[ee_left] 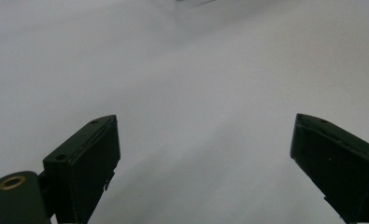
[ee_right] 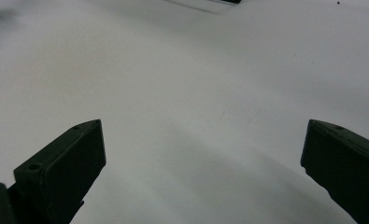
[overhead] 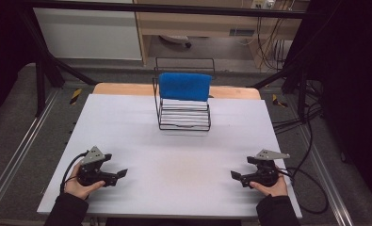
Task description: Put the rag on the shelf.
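Left gripper (overhead: 122,173) and right gripper (overhead: 235,175) rest low on the table (overhead: 127,127), jaws apart, empty. Blue cloth (overhead: 184,86) drapes the wire rack (overhead: 183,117) well ahead; likely approach it squarely.

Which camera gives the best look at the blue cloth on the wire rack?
The high view: the blue cloth hangs over the wire rack at the table's far side, fully visible. The left and right gripper views face white tabletop between open fingers, with just a dark sliver at the top edge, too little to identify.
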`<state>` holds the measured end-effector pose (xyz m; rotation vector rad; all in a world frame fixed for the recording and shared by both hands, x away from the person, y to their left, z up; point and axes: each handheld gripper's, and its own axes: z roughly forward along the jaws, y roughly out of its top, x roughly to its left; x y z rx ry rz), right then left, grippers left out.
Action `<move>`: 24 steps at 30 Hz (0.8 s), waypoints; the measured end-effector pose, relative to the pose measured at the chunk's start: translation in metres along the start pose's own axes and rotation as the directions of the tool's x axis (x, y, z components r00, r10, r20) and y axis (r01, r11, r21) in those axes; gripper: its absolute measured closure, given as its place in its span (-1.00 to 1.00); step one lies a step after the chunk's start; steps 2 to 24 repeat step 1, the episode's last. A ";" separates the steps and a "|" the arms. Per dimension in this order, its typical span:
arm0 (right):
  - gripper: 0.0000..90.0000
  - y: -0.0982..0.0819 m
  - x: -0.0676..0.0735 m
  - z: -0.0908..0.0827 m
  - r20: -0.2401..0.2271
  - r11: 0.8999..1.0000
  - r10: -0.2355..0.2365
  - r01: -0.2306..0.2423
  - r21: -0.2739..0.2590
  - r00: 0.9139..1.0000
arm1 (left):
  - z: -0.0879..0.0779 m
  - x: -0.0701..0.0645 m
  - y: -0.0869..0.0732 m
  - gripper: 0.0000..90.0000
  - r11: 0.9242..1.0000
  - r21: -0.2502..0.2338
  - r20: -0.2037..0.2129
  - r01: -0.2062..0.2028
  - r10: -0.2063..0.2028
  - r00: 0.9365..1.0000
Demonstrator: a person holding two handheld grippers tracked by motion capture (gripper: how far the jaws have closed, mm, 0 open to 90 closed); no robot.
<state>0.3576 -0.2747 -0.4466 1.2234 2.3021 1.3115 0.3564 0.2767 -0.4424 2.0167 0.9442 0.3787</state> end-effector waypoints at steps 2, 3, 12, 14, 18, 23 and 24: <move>-0.98 0.000 0.000 0.000 -0.001 1.000 0.002 -0.002 0.003 1.000 | 0.000 0.000 0.000 -0.81 1.000 0.003 0.000 -0.002 0.002 1.000; -0.98 0.000 0.000 0.000 -0.001 1.000 0.002 -0.002 0.003 1.000 | 0.000 0.000 0.000 -0.81 1.000 0.003 0.000 -0.002 0.002 1.000; -0.98 0.000 0.000 0.000 -0.001 1.000 0.002 -0.002 0.003 1.000 | 0.000 0.000 0.000 -0.81 1.000 0.003 0.000 -0.002 0.002 1.000; -0.98 0.000 0.000 0.000 -0.001 1.000 0.002 -0.002 0.003 1.000 | 0.000 0.000 0.000 -0.81 1.000 0.003 0.000 -0.002 0.002 1.000; -0.98 0.000 0.000 0.000 -0.001 1.000 0.002 -0.002 0.003 1.000 | 0.000 0.000 0.000 -0.81 1.000 0.003 0.000 -0.002 0.002 1.000; -0.98 0.000 0.000 0.000 -0.001 1.000 0.002 -0.002 0.003 1.000 | 0.000 0.000 0.000 -0.81 1.000 0.003 0.000 -0.002 0.002 1.000; -0.98 0.000 0.000 0.000 -0.001 1.000 0.002 -0.002 0.003 1.000 | 0.000 0.000 0.000 -0.81 1.000 0.003 0.000 -0.002 0.002 1.000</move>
